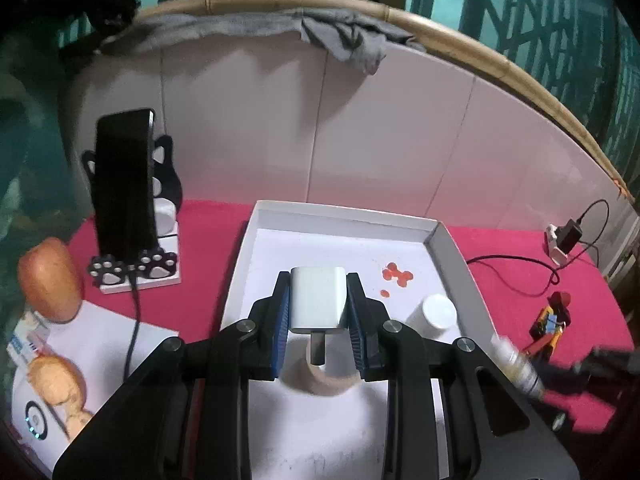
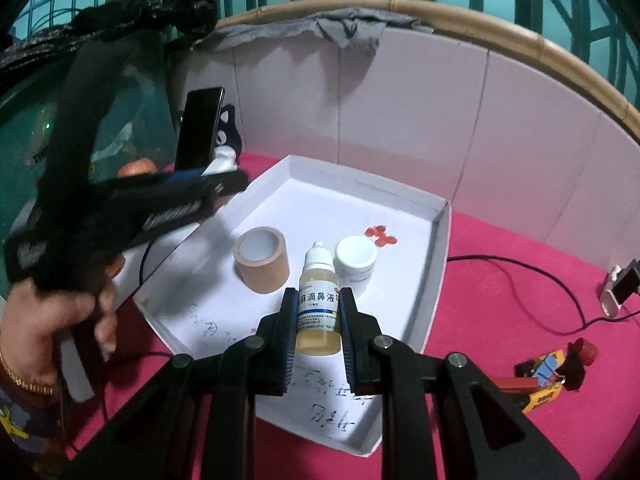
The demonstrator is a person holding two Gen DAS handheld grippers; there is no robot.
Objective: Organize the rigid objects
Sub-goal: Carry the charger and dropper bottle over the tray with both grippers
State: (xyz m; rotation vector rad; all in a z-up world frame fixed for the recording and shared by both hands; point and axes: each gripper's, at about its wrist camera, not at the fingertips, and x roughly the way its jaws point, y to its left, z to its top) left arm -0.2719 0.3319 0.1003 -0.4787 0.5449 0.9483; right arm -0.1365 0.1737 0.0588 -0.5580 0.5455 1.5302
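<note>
My left gripper [image 1: 319,300] is shut on a white charger plug [image 1: 318,302] and holds it above the white tray [image 1: 340,216], over a brown tape roll [image 1: 324,378]. My right gripper [image 2: 319,312] is shut on a small dropper bottle [image 2: 319,300] of yellow liquid, above the near part of the tray [image 2: 438,240]. In the tray lie the tape roll [image 2: 262,258], a white jar [image 2: 356,260] and red beads [image 2: 380,235]. The left gripper [image 2: 232,184] shows at the left of the right wrist view, held by a hand. The bottle [image 1: 516,364] also shows blurred in the left wrist view.
A phone on a paw-print stand [image 1: 126,188] is left of the tray on the red cloth. An apple [image 1: 50,280] and a doll head [image 1: 60,384] are at far left. A colourful toy [image 2: 548,372], a cable and a charger [image 1: 568,236] lie right. A white screen stands behind.
</note>
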